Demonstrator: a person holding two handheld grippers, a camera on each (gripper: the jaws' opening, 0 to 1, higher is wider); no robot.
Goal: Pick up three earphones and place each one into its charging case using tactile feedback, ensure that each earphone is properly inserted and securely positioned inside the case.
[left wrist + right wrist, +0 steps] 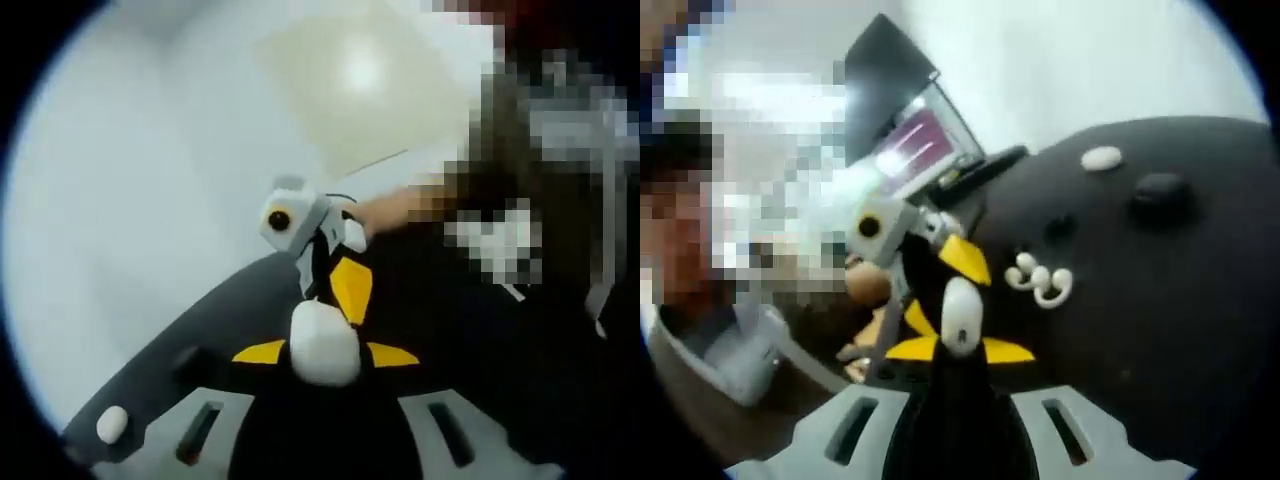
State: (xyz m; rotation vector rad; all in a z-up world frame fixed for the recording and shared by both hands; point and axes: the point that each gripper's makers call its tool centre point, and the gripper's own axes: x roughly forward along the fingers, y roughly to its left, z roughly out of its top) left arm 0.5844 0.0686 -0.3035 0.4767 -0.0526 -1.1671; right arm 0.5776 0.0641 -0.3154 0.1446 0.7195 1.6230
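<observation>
My left gripper (325,354) is shut on a white rounded charging case (323,335), its yellow pads flanking the case. My right gripper (350,288) comes in from above, its yellow tip touching the case's top. In the right gripper view my right gripper (960,350) is shut on a small white earphone (962,312), and the left gripper's yellow tip (965,262) meets it from above. Where earphone and case join is hidden. More white earphones (1040,280) lie on the dark mat (1180,330).
On the mat lie a white oval case (1100,158), a black case (1160,190) and a small black piece (1060,228). An open laptop (915,140) stands behind the mat. A person's hand (395,210) holds the right gripper.
</observation>
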